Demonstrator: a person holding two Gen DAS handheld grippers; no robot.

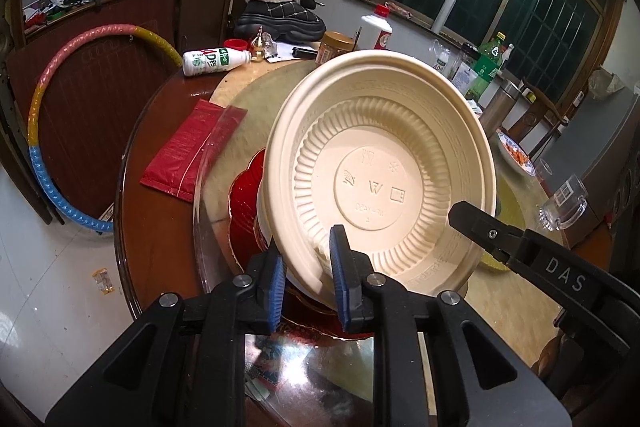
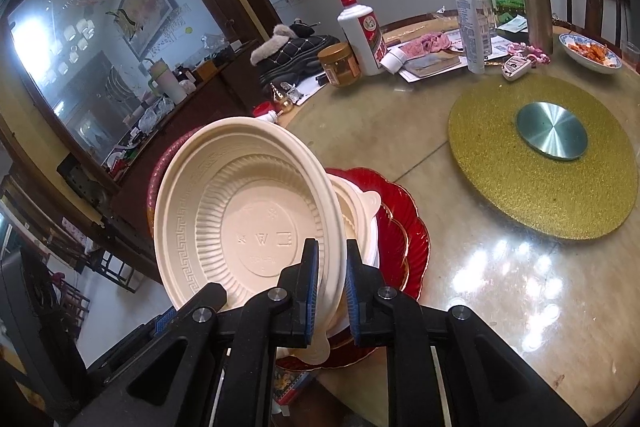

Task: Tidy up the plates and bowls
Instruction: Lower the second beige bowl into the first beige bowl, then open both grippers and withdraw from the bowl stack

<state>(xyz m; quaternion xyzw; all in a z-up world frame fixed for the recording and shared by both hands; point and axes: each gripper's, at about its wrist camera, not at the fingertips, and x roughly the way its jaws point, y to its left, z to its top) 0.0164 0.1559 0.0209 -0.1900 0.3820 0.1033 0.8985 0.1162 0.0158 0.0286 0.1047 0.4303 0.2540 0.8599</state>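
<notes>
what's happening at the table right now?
A person is working two handheld tongs on a cream disposable bowl. Both the left tongs and the right tongs are clamped on its rim, holding it tilted on edge so its embossed base faces the cameras. It hangs just over a stack of cream bowls sitting on red plates at the table's near edge.

A fur-lined boot (image 1: 280,11) sits beside a white liquor bottle (image 2: 362,35).
</notes>
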